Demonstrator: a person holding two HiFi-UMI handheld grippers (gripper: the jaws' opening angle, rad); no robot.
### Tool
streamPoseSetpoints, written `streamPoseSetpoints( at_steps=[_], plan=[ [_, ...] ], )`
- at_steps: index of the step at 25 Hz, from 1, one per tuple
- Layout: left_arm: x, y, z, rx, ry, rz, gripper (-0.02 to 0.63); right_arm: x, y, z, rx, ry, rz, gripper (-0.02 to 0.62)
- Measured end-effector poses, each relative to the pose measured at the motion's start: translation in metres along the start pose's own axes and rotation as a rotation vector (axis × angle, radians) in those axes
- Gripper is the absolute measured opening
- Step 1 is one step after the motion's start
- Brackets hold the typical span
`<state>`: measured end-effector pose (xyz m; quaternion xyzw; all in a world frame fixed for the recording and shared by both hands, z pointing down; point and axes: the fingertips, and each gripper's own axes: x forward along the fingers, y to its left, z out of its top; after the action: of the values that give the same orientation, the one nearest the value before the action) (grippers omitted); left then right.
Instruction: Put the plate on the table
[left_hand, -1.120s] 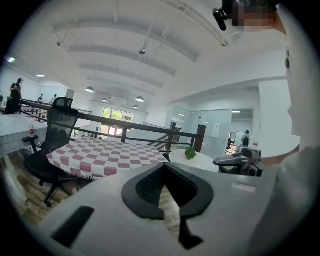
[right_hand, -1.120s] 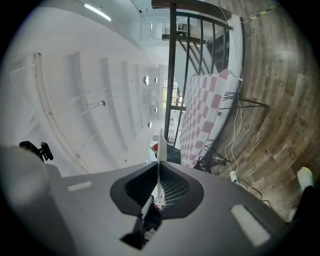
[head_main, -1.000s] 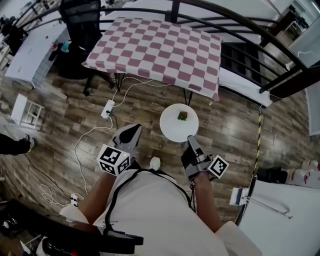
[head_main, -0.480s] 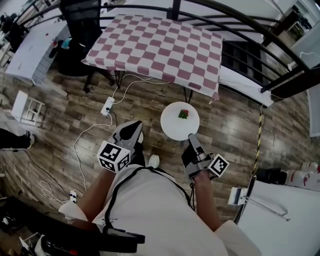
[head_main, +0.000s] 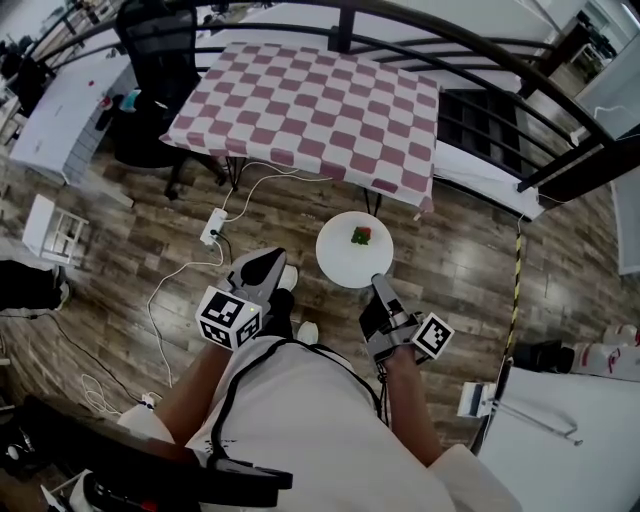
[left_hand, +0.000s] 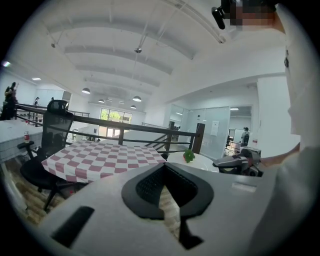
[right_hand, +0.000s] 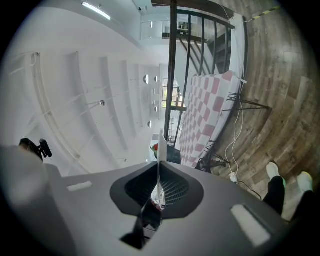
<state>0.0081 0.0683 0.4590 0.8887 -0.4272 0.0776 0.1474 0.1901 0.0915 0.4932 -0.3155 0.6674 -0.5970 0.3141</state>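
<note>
The plate (head_main: 345, 262) is not on the tabletop (head_main: 310, 100). It is held level over the wooden floor (head_main: 150, 230), short of the tabletop's near edge and toward its near right corner. The right gripper (head_main: 377, 283) is clamped on the plate's near rim and covers that part of it.

In the right gripper view the picture is turned on its side. The plate (right_hand: 160, 145) shows only as a thin white edge running up from between the pressed pads of the right gripper (right_hand: 159, 170), so its top face is hidden. A bit of red and green (right_hand: 154, 148) peeps out beside that edge.

On the plate, toward its far side, lies one small red-and-green item (head_main: 361, 236), too small to identify.

In the left gripper view most of the plate (left_hand: 200, 160) is hidden behind the gripper's own body. Only a white sliver shows, with the item (left_hand: 188, 155) standing on it.

The left gripper (head_main: 262, 262) is beside the plate, apart from it. Its jaws meet at the tips with nothing between them, and only floor shows through the slit of the left gripper (left_hand: 165, 167).

A checked cloth covers the tabletop (left_hand: 100, 160) and hangs over its edges, hiding the tops of the legs. A dark railing (head_main: 480, 50) crosses its far edge. The person's torso blocks the floor at the bottom of the head view.
</note>
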Motion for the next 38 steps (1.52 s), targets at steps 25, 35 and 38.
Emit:
streamPoseSetpoints(
  at_steps=[25, 35, 38],
  plan=[
    [0.093, 0.083, 0.036, -0.011, 0.012, -0.101, 0.003, 0.097, -0.006, 0.049, -0.012, -0.08, -0.028, 0.02],
    [0.134, 0.141, 0.056, 0.014, 0.039, -0.143, 0.003, 0.163, -0.008, 0.067, -0.011, -0.119, -0.03, 0.021],
    [0.146, 0.157, 0.061, 0.014, 0.041, -0.172, 0.003, 0.179, -0.008, 0.069, -0.008, -0.145, -0.034, 0.02]
  ],
)
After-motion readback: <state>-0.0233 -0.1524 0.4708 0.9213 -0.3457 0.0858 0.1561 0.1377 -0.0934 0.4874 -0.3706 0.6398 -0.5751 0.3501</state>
